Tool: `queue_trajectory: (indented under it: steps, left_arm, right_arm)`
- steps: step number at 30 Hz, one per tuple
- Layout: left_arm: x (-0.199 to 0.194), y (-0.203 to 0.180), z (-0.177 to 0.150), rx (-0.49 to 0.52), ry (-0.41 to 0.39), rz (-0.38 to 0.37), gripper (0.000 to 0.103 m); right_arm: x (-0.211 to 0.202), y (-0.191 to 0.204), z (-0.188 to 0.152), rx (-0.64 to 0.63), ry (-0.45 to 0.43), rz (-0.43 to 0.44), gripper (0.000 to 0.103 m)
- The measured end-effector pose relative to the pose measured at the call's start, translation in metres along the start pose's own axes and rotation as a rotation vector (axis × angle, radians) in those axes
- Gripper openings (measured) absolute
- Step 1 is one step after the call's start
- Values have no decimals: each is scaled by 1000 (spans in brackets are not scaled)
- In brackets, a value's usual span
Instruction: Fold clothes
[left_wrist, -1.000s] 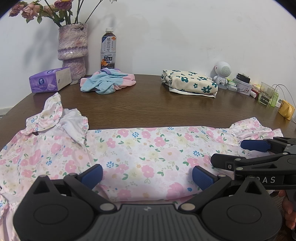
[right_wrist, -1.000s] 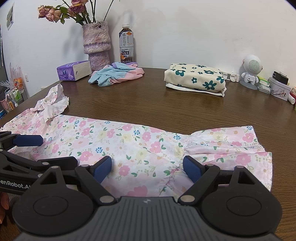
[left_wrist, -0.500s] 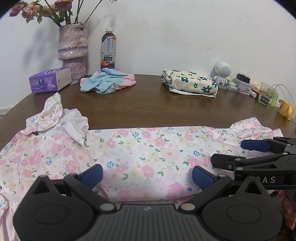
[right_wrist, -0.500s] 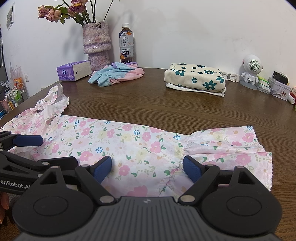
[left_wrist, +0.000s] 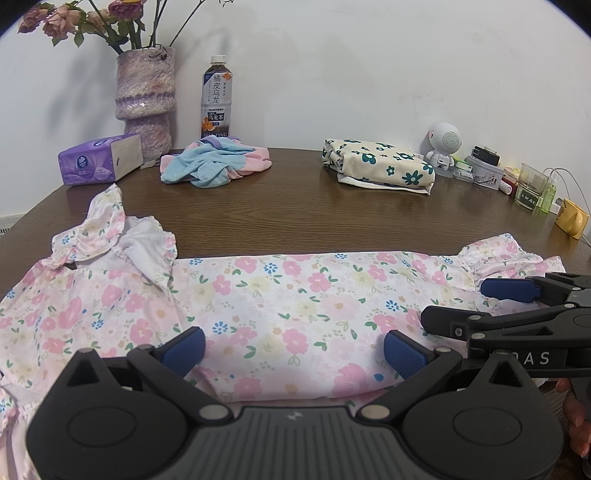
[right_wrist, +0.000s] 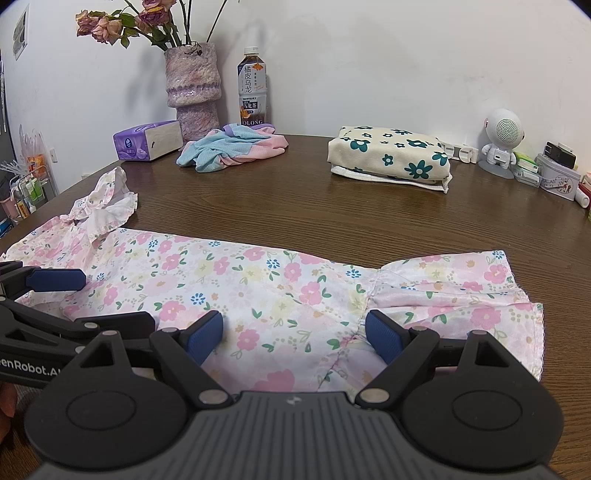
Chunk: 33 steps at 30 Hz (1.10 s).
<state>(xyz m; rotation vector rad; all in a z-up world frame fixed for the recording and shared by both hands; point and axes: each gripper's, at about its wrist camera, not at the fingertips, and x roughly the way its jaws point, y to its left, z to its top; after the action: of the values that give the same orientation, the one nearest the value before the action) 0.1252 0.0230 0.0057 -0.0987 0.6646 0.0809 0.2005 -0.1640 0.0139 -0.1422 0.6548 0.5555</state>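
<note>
Brown wooden worktop (left_wrist: 295, 206) fills both views, w/ a white wall behind. Biggest thing on it: pink floral dress (left_wrist: 280, 310), spread flat lengthwise across the near half, ruffled sleeve end at the left, skirt hem at the right in the right wrist view.

Left gripper (left_wrist: 291, 349) sits low over the dress's middle, fingers (left_wrist: 183, 349) spread wide, nothing gripped; fabric lies btwn & beneath them. Right gripper (right_wrist: 293, 334) is the same: fingers (right_wrist: 384, 334) wide apart over the dress near the gathered skirt seam, holding nothing. Each gripper shows at the other view's edge, just beside.

Far side of the worktop: folded cream cloth w/ dark green flowers (left_wrist: 380, 166) right of centre; crumpled blue & pink garment (left_wrist: 214, 166) left of centre; furry purple vase (left_wrist: 146, 99) w/ dried roses; purple tissue pack (left_wrist: 99, 162) near the vase; tea bottle (left_wrist: 217, 99) behind the crumpled garment; small white robot figure (left_wrist: 445, 144) and a yellow mug (left_wrist: 572, 221) at the right, amid small clutter.
</note>
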Motion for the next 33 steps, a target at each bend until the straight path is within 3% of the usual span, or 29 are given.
queue_trajectory:
  steps: [33]
  left_arm:
    - [0,0,0,0,0,0,103]
  right_arm:
    - [1,-1,0,1,3,-8,89]
